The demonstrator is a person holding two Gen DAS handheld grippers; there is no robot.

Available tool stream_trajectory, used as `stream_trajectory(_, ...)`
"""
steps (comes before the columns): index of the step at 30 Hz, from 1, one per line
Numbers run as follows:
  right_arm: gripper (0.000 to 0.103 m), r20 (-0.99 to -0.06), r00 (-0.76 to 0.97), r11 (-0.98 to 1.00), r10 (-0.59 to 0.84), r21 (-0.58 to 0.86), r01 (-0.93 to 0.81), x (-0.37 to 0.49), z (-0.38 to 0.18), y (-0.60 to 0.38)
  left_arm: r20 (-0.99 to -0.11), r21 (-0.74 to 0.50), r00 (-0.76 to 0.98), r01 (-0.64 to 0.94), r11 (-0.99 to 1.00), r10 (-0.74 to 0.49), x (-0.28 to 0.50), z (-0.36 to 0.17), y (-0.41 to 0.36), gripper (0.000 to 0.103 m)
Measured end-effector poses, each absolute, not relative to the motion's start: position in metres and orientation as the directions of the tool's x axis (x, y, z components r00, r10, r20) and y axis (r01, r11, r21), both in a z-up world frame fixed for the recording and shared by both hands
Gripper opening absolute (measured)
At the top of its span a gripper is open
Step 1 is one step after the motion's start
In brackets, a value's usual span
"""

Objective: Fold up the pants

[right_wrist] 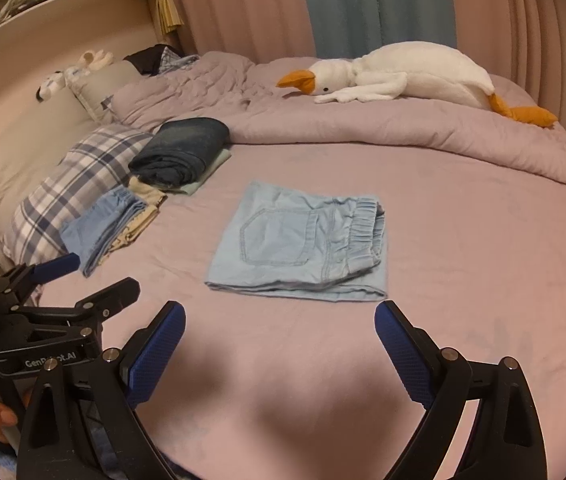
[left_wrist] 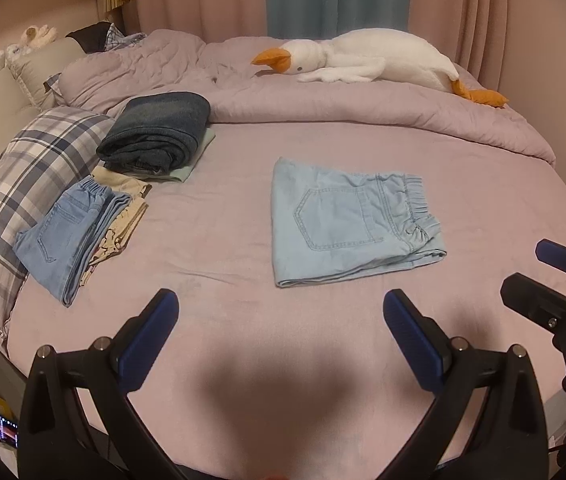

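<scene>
Light blue pants (left_wrist: 347, 220) lie folded into a neat rectangle in the middle of the pink bed sheet (left_wrist: 483, 208), back pocket facing up, elastic waistband toward the right. Both tools hang back over the near edge of the bed — the left gripper (left_wrist: 281, 312) spread wide and holding nothing, the right gripper (right_wrist: 280, 322) likewise released with its blue pads apart, neither touching the fabric. Off to the left, by the plaid pillow (left_wrist: 23, 184), 2 stacks sit close together: a dark denim bundle (left_wrist: 159, 132) on a pale green piece, and a folded pair of light jeans (left_wrist: 67, 232) on cream cloth. At the far side, on the bunched comforter (left_wrist: 363, 104), sprawls a white plush goose (left_wrist: 371, 60), well apart from the pants
</scene>
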State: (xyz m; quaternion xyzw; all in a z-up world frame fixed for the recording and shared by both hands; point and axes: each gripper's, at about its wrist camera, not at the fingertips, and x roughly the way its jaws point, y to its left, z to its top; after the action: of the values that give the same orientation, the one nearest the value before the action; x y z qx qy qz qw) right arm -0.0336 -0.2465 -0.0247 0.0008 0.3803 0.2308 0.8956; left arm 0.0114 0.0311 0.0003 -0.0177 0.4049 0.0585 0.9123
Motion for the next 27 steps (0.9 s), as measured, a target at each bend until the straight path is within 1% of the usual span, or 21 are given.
stream_trajectory(14, 0.095, -0.682, 0.603, 0.895, 0.415, 0.186, -0.405, -0.033, -0.0248, -0.2473, -0.746, 0.006, 0.66, -0.122, 0.993, 0.086, 0.0121, -0.0015, 0.0322, 0.102)
stream_trajectory(27, 0.095, -0.678, 0.604, 0.893, 0.419, 0.185, -0.411, -0.0348, -0.0221, -0.2464, -0.737, 0.022, 0.669, -0.119, 0.993, 0.097, 0.0117, 0.0009, 0.0333, 0.102)
